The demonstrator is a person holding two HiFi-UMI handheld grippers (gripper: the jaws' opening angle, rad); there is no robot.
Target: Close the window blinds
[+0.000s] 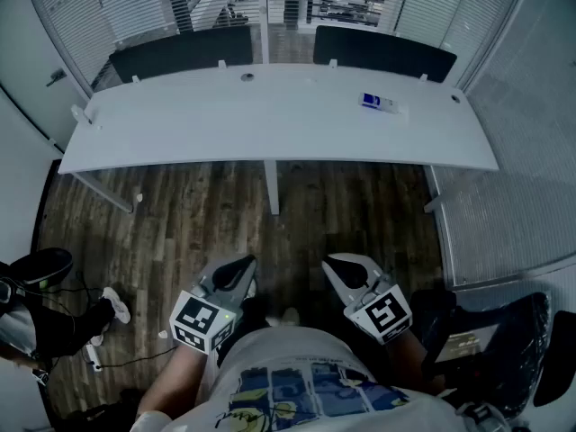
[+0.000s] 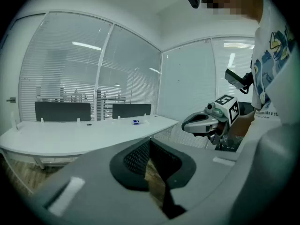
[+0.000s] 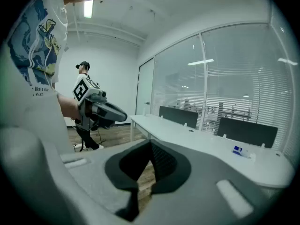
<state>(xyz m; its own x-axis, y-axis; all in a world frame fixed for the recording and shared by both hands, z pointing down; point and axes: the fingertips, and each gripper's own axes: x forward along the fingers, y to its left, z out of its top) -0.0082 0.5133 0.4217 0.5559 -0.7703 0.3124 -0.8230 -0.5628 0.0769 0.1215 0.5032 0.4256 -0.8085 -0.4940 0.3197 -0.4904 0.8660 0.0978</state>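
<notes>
The task looks not yet begun. The window blinds (image 1: 117,7) hang on the glass walls at the far side of the room, beyond the long white worktop (image 1: 270,133). In the middle panes their slats let the rooms behind show through, so they seem open there and remain to be closed. No cord or wand can be made out. The 2 claws sit near the person's body, well apart from the blinds, with the worktop between. The left claw (image 1: 238,274) has its jaws together and nothing between them, only wooden floor (image 1: 180,214) showing past. The right claw (image 1: 346,272) looks the same: jaws together, empty, touching nothing. Reaching the blinds is likely next.
</notes>
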